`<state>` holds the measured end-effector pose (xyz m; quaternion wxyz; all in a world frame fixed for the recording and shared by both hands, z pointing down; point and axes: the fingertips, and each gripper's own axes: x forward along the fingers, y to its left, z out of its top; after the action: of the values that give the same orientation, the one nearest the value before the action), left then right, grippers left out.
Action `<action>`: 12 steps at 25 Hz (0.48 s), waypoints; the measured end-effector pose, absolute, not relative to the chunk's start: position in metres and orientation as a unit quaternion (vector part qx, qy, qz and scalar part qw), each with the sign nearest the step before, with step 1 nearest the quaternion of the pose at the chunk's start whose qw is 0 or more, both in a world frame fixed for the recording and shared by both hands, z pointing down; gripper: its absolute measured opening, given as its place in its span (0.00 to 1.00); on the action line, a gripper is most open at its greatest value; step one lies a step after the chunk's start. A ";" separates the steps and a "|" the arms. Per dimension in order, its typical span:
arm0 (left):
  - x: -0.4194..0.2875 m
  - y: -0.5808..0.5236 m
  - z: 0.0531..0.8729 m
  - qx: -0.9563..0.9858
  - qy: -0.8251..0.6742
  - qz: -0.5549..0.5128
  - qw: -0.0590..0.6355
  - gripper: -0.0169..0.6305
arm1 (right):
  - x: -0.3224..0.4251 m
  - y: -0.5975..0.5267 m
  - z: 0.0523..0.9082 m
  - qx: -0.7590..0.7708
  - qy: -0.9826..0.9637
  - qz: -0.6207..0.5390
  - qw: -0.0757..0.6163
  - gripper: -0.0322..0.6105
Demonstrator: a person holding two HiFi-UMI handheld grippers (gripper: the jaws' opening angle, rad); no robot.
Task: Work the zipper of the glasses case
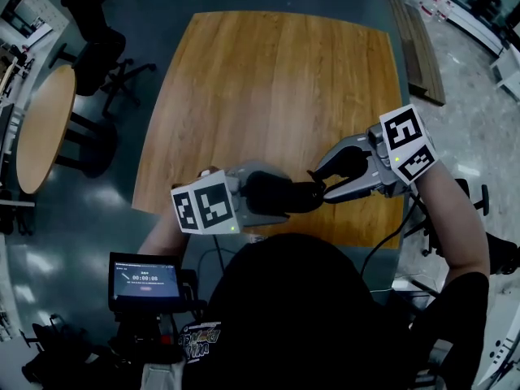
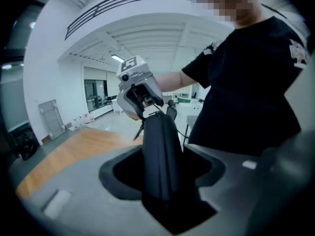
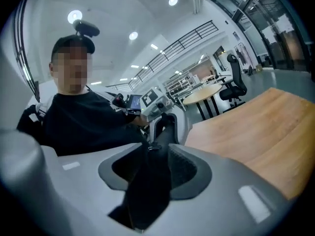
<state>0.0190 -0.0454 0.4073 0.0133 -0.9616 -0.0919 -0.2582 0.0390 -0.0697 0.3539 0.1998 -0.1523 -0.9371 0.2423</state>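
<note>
In the head view the black glasses case (image 1: pixel 299 195) hangs in the air above the near edge of the wooden table (image 1: pixel 276 80), stretched between both grippers. My left gripper (image 1: pixel 275 195) is shut on its left end. In the left gripper view the case (image 2: pixel 160 146) fills the gap between the jaws and runs away toward the right gripper (image 2: pixel 140 90). My right gripper (image 1: pixel 322 185) stands open around the case's other end (image 3: pixel 145 191). A bare pad shows to the right of the case, and the small zipper pull (image 3: pixel 153 146) sits on top.
A round wooden table (image 1: pixel 41 128) and a dark office chair (image 1: pixel 97 47) stand at the left. A small screen (image 1: pixel 145 281) showing a timer sits at the person's lower left. The person's black-clad torso is close behind both grippers.
</note>
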 end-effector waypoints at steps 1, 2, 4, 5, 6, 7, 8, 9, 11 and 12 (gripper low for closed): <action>0.018 -0.046 0.412 -0.958 -0.090 -0.271 0.022 0.43 | 0.037 -0.068 0.358 -0.158 -0.935 0.235 0.215 0.31; 0.017 -0.046 0.416 -0.955 -0.089 -0.281 0.028 0.43 | 0.034 -0.067 0.361 -0.163 -0.932 0.229 0.228 0.30; 0.017 -0.047 0.423 -0.950 -0.084 -0.297 0.038 0.43 | 0.031 -0.065 0.368 -0.170 -0.928 0.207 0.257 0.27; 0.017 -0.048 0.426 -0.948 -0.080 -0.304 0.041 0.43 | 0.030 -0.064 0.373 -0.172 -0.927 0.192 0.272 0.30; 0.017 -0.048 0.429 -0.947 -0.078 -0.310 0.042 0.43 | 0.030 -0.063 0.377 -0.173 -0.926 0.175 0.288 0.30; 0.016 -0.048 0.431 -0.945 -0.077 -0.315 0.044 0.43 | 0.030 -0.062 0.381 -0.172 -0.924 0.156 0.303 0.29; 0.016 -0.049 0.434 -0.943 -0.075 -0.320 0.047 0.43 | 0.030 -0.063 0.385 -0.170 -0.923 0.134 0.318 0.27; 0.015 -0.051 0.436 -0.941 -0.073 -0.326 0.050 0.43 | 0.029 -0.064 0.389 -0.169 -0.922 0.111 0.331 0.26; 0.013 -0.054 0.440 -0.939 -0.068 -0.332 0.054 0.43 | 0.029 -0.065 0.393 -0.171 -0.918 0.070 0.351 0.23; 0.013 -0.055 0.440 -0.940 -0.066 -0.331 0.054 0.43 | 0.029 -0.063 0.392 -0.172 -0.916 0.059 0.357 0.21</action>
<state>0.0126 -0.0547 0.4405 0.0541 -0.9398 -0.0658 -0.3309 0.0292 -0.0635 0.3923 0.3565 -0.1723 -0.9164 0.0587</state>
